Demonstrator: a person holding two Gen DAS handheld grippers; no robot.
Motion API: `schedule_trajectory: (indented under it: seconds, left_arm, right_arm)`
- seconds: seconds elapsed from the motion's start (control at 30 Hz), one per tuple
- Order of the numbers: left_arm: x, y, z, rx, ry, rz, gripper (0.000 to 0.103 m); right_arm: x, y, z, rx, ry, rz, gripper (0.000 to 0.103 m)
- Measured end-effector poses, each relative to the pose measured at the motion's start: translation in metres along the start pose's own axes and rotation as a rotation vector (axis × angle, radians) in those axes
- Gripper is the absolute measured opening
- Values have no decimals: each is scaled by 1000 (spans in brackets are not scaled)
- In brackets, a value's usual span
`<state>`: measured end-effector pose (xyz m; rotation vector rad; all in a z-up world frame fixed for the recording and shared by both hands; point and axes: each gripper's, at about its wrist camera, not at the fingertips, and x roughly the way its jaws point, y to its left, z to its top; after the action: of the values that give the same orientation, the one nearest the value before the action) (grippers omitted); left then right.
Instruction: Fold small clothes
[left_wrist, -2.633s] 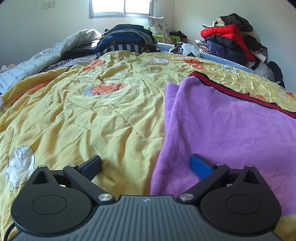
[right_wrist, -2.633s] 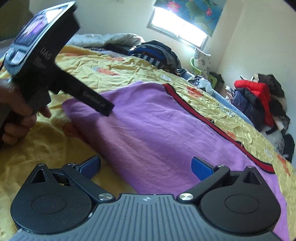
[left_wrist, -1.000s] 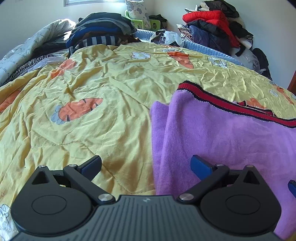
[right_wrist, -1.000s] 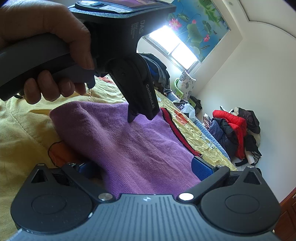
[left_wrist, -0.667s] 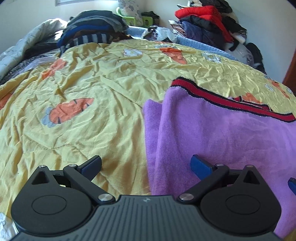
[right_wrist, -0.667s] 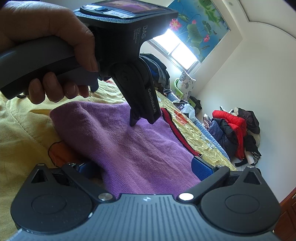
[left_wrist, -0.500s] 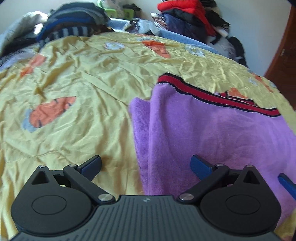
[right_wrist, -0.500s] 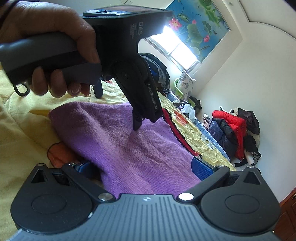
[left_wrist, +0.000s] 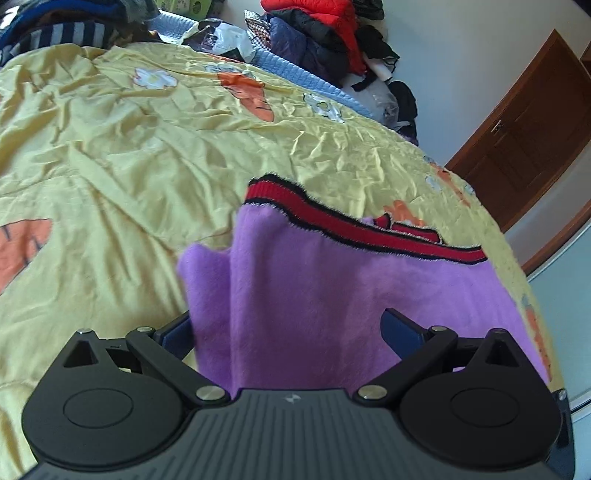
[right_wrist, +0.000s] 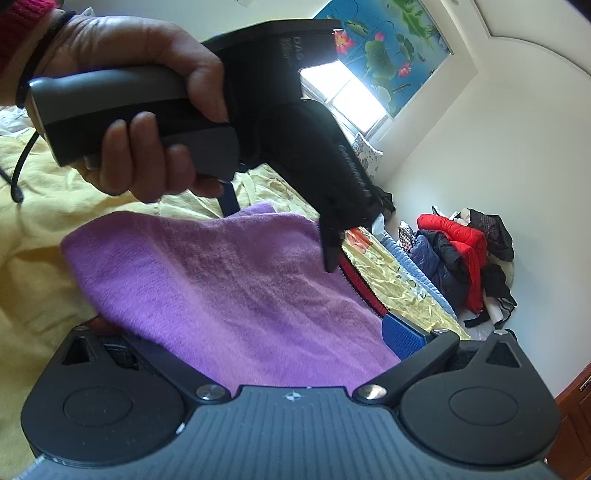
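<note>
A purple knit garment with a red and black striped hem lies on the yellow bedspread. My left gripper is open, its jaws wide apart with the garment's near left edge between them. My right gripper is open over the same purple garment; its left finger is hidden under the cloth and only the right blue pad shows. The right wrist view also shows the left gripper held in a hand above the garment's far edge.
A pile of red and dark jackets sits beyond the bed's far corner, also in the right wrist view. Striped and blue clothes lie at the back left. A brown door stands at the right.
My left gripper has swung right and moved onto the garment's left edge, which now lies between its jaws. The cloth now covers my right gripper's left finger.
</note>
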<state>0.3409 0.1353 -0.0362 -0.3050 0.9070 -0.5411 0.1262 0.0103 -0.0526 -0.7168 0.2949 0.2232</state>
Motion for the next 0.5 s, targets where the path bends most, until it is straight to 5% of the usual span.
schedule_trajectory:
  seconds: [0.1, 0.2, 0.27, 0.37, 0.5]
  left_arm:
    - [7, -2, 5, 2, -4, -12, 102]
    - [11, -5, 9, 9, -7, 10, 96]
    - [12, -7, 11, 17, -9, 41, 85]
    - [11, -5, 15, 0, -7, 85, 54]
    - [10, 0, 16, -27, -6, 107, 30]
  right_arm:
    - [5, 1, 3, -5, -5, 9, 101]
    - [4, 8, 4, -34, -12, 41, 75]
    - [2, 16, 4, -78, -21, 55, 50]
    - [0, 27, 4, -139, -29, 65, 29]
    - [1, 31, 5, -173, -26, 95, 17]
